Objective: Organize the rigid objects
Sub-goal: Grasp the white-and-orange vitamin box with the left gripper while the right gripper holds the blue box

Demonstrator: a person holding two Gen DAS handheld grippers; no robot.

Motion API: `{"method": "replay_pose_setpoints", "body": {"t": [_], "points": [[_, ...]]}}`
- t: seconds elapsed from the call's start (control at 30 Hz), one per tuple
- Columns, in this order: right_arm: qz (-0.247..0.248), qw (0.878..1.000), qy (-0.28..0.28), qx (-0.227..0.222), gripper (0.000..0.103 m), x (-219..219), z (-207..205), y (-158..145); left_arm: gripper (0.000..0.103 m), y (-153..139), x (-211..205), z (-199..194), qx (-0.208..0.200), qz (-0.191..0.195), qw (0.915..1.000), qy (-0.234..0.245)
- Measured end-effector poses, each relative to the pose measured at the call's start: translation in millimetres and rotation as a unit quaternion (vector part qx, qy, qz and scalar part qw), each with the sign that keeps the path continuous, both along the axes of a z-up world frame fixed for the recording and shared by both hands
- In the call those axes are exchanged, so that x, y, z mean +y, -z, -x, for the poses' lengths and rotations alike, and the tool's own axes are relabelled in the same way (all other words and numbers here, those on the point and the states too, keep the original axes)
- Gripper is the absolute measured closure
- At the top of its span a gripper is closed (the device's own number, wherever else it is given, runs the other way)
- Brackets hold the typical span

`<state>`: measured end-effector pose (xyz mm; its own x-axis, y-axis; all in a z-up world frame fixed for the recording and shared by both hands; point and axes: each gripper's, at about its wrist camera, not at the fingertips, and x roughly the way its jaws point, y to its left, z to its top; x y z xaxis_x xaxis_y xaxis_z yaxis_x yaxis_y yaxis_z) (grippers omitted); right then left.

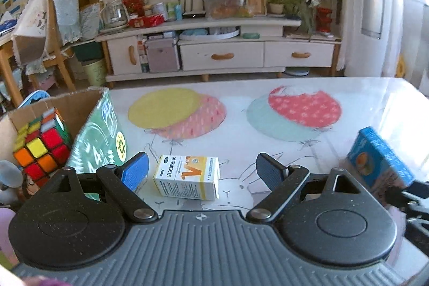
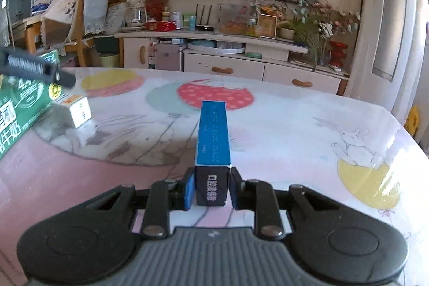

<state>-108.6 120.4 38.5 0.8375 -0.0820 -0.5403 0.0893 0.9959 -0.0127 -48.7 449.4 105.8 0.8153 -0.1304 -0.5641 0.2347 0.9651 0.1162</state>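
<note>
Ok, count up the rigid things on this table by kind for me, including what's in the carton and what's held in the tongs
Small packaging boxes: 2, the white and yellow box and the blue box
Puzzle cubes: 1, the cube
Cardboard cartons: 1, the green carton
Total: 4

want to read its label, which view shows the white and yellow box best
The left wrist view: the white and yellow box lies centred and sharp on the table, printed face up. The right wrist view shows it small, blurred, at the left edge.
</note>
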Motion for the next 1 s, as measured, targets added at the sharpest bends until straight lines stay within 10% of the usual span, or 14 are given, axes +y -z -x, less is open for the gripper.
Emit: {"method": "replay_pose_setpoints", "body": {"t": [0.23, 0.4, 0.77, 1.0], "points": [[-0.024, 1.000, -0.012, -0.001, 0.045, -8, -12, -1, 0.000, 26, -3, -18, 0.002, -0.019, 0.9996, -0.020], [-0.034, 0.999, -0.013, -0.004, 0.039, -11, -24, -2, 0.000, 36, -2, -27, -0.001, -0.027, 0.9994, -0.022], [-0.032, 0.999, -0.001, -0.001, 0.040, -15, -43, 1, 0.007, 46, 2, -32, 0.009, -0.045, 0.9985, -0.031], [-0.022, 1.000, -0.004, 0.011, 0.068, -11, -44, 3, 0.014, 45, 3, -25, 0.013, -0.034, 0.9988, -0.032]]}}
